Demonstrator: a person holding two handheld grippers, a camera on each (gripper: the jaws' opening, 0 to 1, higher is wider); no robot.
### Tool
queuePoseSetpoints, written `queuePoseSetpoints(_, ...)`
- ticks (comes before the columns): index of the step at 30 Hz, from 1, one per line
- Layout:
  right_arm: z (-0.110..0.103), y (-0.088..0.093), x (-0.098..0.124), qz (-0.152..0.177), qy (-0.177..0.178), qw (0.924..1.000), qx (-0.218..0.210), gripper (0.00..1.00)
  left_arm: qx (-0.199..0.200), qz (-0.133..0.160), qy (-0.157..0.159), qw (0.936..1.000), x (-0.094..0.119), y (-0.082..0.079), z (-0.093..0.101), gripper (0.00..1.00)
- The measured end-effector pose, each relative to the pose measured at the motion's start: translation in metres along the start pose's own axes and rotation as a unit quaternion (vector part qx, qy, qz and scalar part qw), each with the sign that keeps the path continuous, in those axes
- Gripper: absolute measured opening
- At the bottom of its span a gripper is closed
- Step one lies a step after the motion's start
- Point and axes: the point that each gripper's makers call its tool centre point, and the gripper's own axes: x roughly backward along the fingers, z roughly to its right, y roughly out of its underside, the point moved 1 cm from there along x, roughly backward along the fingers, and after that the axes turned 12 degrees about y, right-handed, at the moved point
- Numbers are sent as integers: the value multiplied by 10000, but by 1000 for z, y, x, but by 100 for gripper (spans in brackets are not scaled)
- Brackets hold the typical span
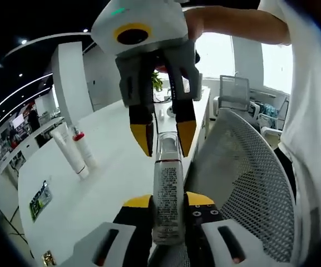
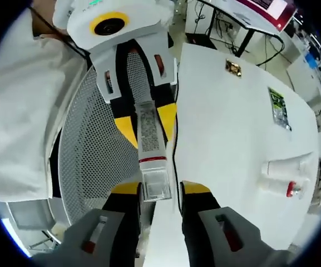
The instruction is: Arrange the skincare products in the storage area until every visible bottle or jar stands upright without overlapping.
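Just off the table (image 1: pixel 93 183) edge, tube (image 1: pixel 167 203) between left gripper (image 1: pixel 167 204) and right gripper (image 1: pixel 163 139).

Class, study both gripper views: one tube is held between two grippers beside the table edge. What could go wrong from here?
1. The tube is held off the white table, above the mesh chair; a loose handover may drop it there.
2. Both grippers grip it, left gripper on the body, right gripper at the clear cap; pulling apart might pop the cap.
3. Two tubes already stand; a careless placement may topple them.
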Motion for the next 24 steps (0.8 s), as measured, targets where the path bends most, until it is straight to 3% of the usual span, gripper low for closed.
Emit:
queuePoseSetpoints(4,2,2,1,401,115,9969,-660,37,126,116,-22,9999,2,-3,-3,19)
queuePoseSetpoints(6,5,4,4,627,240,9919,-1077,41,157,165,-70,9997,4,-4,-5,19)
queuePoseSetpoints(9,13,6,9,1137,422,9729,-1968,45,327,370,-134,9987,7,-8,-9,19)
queuePoseSetpoints(11,15,3,14,1714,399,9394,-2941,47,489,577,-181,9970,12,-13,-13,20)
queuePoseSetpoints(13,14,0,16,2105,302,9093,-3577,48,745,884,-211,9931,18,-20,-17,20)
queuePoseSetpoints(14,12,-4,18,2386,187,8865,-3960,48,824,984,-205,9915,20,-22,-19,20)
queuePoseSetpoints(15,11,-7,20,2583,136,8701,-4196,48,964,1158,-206,9884,24,-25,-22,20)
queuePoseSetpoints(16,10,-13,22,2866,84,8491,-4436,47,1058,1255,-208,9862,26,-27,-23,20)
queuePoseSetpoints(19,14,-24,26,3426,151,8018,-4894,45,1276,1520,-135,9800,32,-31,-26,20)
queuePoseSetpoints(20,16,-30,29,3658,129,7776,-5112,45,1319,1570,-103,9787,33,-32,-26,20)
queuePoseSetpoints(21,16,-33,29,3735,89,7684,-5195,45,1333,1593,-105,9781,34,-32,-26,20)
queuePoseSetpoints(23,22,-39,33,4034,191,7417,-5355,44,1419,1679,-81,9755,37,-33,-27,20)
queuePoseSetpoints(24,22,-43,34,4122,176,7367,-5358,43,1457,1706,-56,9745,38,-33,-27,20)
